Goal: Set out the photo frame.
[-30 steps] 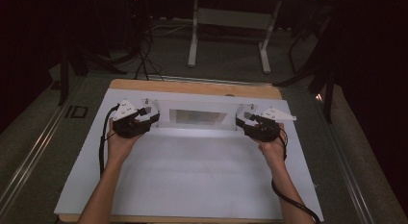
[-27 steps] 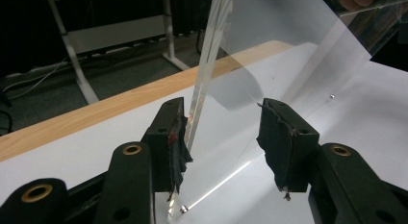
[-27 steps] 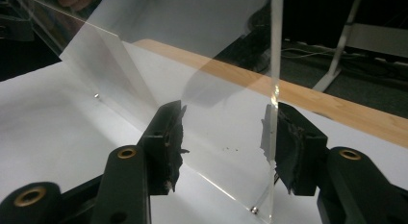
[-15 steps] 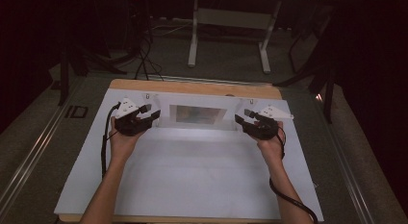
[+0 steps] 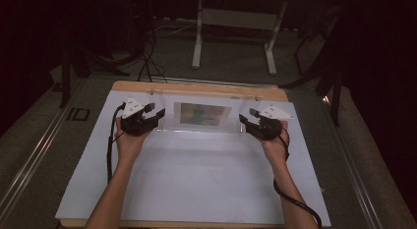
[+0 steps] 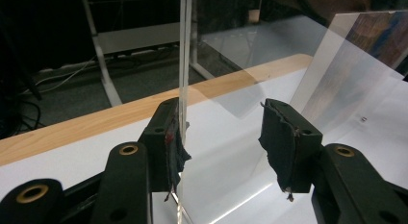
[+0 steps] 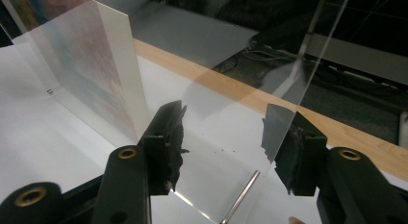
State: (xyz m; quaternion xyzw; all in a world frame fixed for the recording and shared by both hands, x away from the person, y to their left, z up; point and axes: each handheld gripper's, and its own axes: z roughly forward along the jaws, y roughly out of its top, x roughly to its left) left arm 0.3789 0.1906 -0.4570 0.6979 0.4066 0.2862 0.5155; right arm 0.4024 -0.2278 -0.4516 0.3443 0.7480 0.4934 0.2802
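Observation:
A clear acrylic picture stand stands across the far part of the white board, with a printed picture in it. My left gripper is at its left end. Its jaws have just been opening, and the clear panel's edge rises between them, close against the left pad and well apart from the other. The picture sheet leans off to the right. My right gripper is at the stand's right end and is open. A clear panel crosses by its right pad, and the picture sheet stands beside its left jaw.
The board lies on a wooden table whose far edge runs just behind the stand. Beyond it are a dark floor, a white metal frame and cables. Black cables trail from both grippers along the forearms.
Both hands have stayed at the ends of the stand. The bright glare on its panel has gone and the picture now shows darker.

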